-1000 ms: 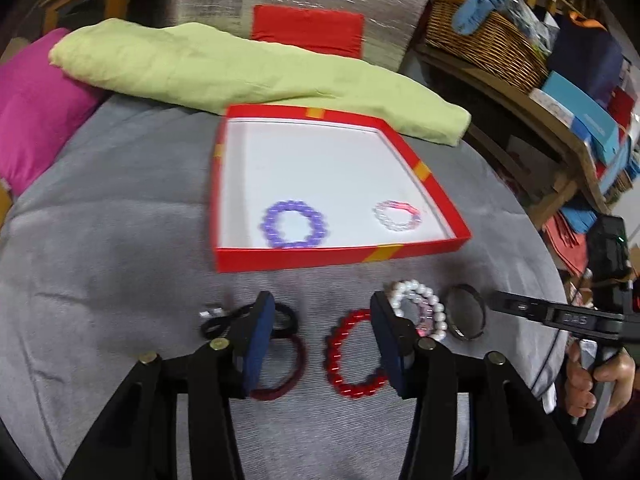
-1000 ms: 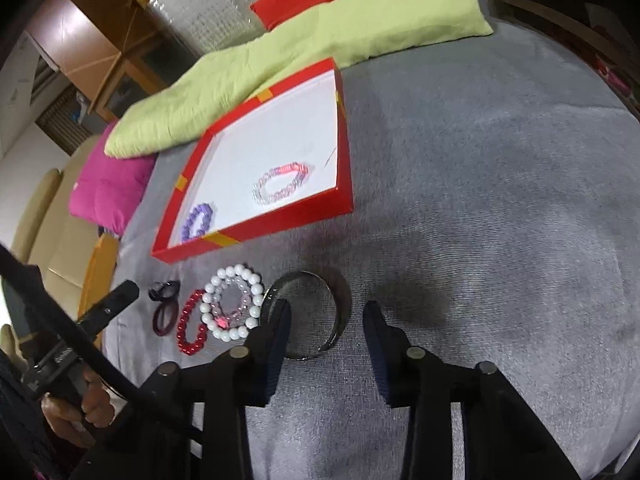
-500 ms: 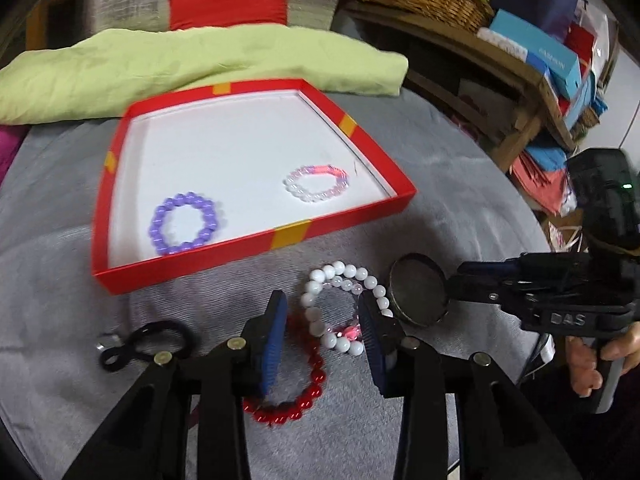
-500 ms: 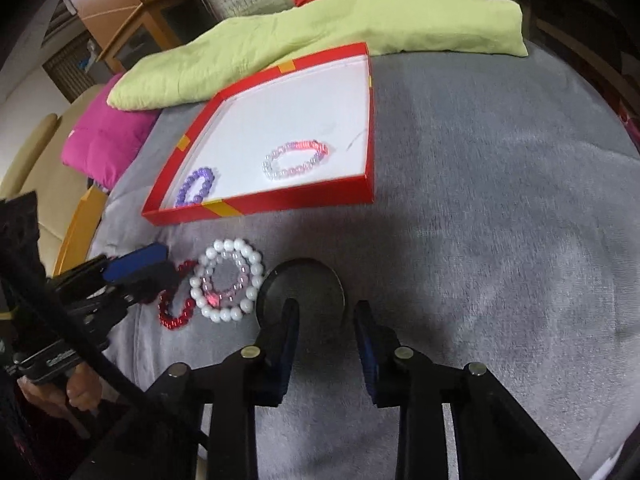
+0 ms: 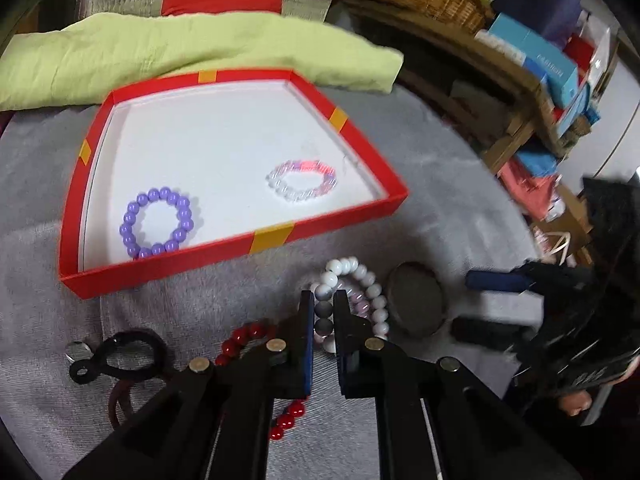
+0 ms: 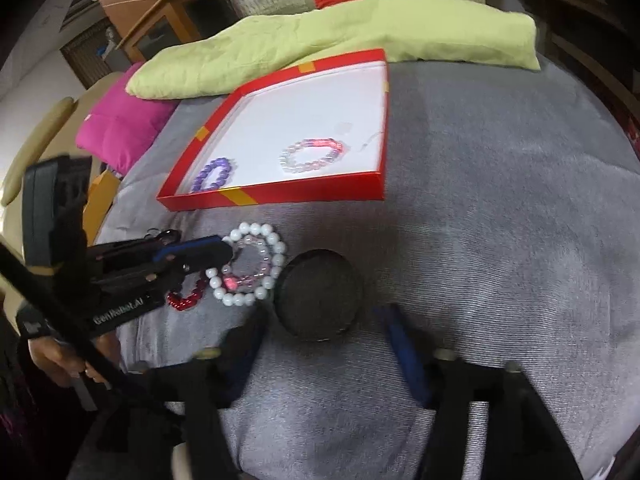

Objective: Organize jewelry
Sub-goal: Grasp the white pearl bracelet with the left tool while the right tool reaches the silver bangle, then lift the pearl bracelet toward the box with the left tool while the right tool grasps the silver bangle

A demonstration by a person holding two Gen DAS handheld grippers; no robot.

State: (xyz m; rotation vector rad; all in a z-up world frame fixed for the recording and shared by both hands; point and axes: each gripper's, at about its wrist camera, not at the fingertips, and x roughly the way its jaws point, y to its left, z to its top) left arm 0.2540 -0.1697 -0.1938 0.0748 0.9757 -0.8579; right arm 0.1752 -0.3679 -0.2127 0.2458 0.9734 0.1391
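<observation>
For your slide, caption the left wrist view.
Left gripper closing on white bead bracelet before red tray.

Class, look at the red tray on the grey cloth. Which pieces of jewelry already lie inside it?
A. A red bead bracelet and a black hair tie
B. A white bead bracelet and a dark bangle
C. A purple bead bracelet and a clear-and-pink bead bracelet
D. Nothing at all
C: inside the red tray lie the purple bead bracelet and the clear-and-pink bead bracelet; every other piece lies on the grey cloth in front of it.
</observation>
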